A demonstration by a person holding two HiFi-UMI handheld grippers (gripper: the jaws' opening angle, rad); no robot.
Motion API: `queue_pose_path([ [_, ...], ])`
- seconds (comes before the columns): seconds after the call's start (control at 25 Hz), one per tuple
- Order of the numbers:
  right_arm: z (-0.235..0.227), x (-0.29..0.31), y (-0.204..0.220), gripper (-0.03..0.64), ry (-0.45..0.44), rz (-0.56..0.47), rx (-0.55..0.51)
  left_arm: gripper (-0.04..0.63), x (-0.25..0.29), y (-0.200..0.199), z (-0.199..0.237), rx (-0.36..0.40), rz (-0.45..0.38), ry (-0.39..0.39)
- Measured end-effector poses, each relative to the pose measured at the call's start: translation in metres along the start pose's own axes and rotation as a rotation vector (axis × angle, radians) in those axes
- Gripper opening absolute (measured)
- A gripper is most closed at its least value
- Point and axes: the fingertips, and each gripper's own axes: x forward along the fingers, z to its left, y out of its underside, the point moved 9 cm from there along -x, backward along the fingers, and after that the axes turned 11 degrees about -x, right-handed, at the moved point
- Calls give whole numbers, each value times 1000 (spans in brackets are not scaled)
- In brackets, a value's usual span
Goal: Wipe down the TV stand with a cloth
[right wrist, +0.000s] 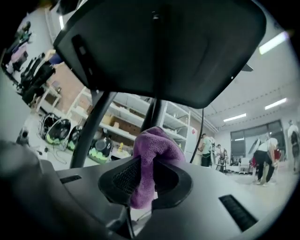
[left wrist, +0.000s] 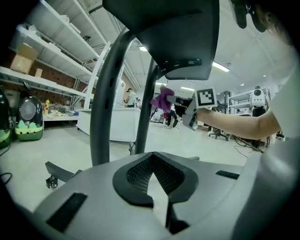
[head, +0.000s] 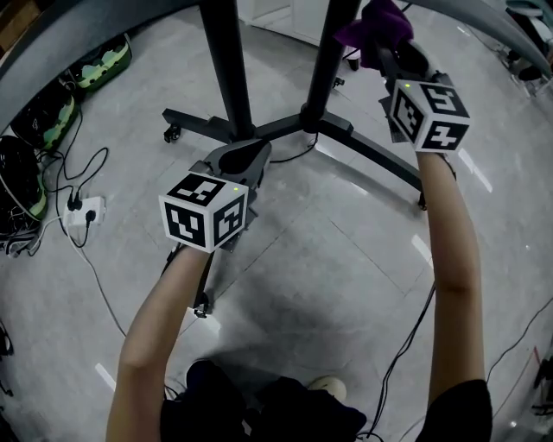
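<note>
The purple cloth (head: 380,19) is clamped in the right gripper (right wrist: 144,174) and held up at the right upright (head: 333,60) of the TV stand (head: 371,149) — the pole's long axis runs straight up, so strokes are best run along it. The right arm is stretched well forward (plainly the nearer hand). The left gripper (left wrist: 152,161) is held low beside the left upright (head: 229,69) — jaws together, nothing between.
</note>
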Motion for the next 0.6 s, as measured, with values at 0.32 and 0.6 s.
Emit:
queue_pose_path([
  [0.32, -39, 20, -38, 74, -16, -236, 319, 6, 1, 3, 4, 15, 12, -4],
  [0.6, -60, 40, -21, 74, -16, -261, 559, 6, -1, 13, 11, 8, 32, -19],
])
